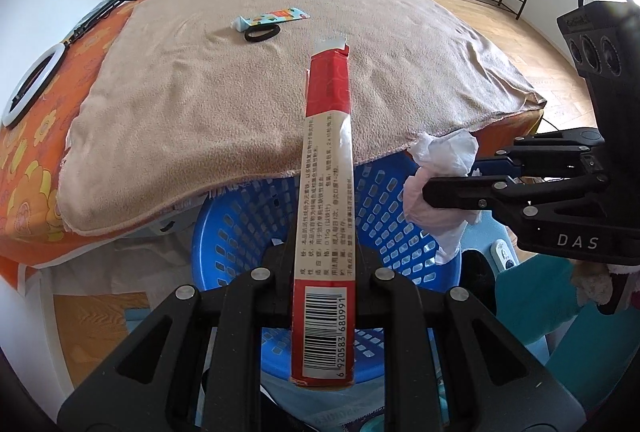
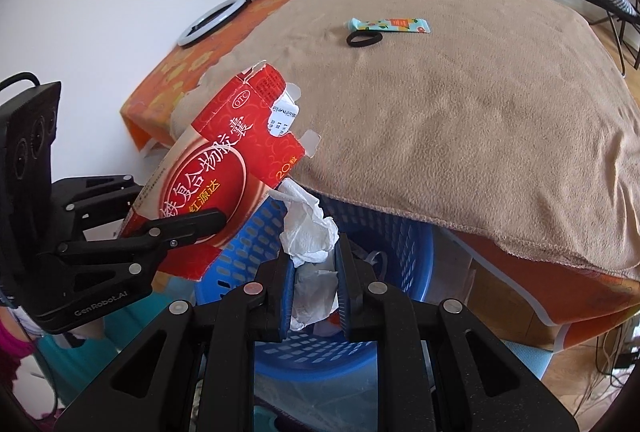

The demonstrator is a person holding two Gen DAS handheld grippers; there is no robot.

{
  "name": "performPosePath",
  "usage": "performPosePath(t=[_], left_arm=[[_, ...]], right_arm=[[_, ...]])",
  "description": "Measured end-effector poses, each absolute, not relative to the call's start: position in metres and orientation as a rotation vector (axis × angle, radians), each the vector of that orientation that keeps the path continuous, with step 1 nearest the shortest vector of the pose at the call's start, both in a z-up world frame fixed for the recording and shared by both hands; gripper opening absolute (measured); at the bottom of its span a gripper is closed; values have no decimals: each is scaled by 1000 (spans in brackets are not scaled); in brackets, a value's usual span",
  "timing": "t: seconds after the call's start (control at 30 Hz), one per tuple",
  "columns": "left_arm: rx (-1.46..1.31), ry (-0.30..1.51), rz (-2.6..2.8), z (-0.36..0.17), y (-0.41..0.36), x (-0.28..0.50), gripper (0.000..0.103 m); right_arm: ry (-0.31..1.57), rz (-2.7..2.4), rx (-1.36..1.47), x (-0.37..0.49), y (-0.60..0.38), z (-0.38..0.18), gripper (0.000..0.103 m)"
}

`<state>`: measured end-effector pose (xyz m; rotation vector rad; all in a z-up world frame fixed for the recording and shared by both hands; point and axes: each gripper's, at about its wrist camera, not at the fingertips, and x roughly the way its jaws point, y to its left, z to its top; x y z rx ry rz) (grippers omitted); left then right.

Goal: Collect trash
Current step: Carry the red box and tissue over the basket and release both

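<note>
Over the blue laundry basket [image 1: 404, 232], the left tool [image 1: 320, 264] pinches a light, crushable flattened medicine carton [image 1: 326, 199] near its barcode end, while the right tool [image 2: 314, 268] clenches a soft crumpled tissue [image 2: 308, 232] mid-wad.

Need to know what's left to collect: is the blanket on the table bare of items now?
No: in the right wrist view a small tube and a black hair tie lie on the tan blanket.

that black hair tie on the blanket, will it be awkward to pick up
Probably floppy: the hair tie lies flat in a squashed oval. Likely light, barely denting the blanket. It sits against the small tube, so a grab may nudge that.
</note>
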<state>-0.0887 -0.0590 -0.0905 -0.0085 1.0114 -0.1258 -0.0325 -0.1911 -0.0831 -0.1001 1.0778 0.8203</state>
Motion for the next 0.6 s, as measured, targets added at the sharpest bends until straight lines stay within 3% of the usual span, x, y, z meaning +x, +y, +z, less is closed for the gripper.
performPosePath(t=[0.6], left_arm=[[-32, 1025, -113, -106, -57, -91, 18]], right_arm=[[1122, 793, -138, -35, -186, -113, 16]])
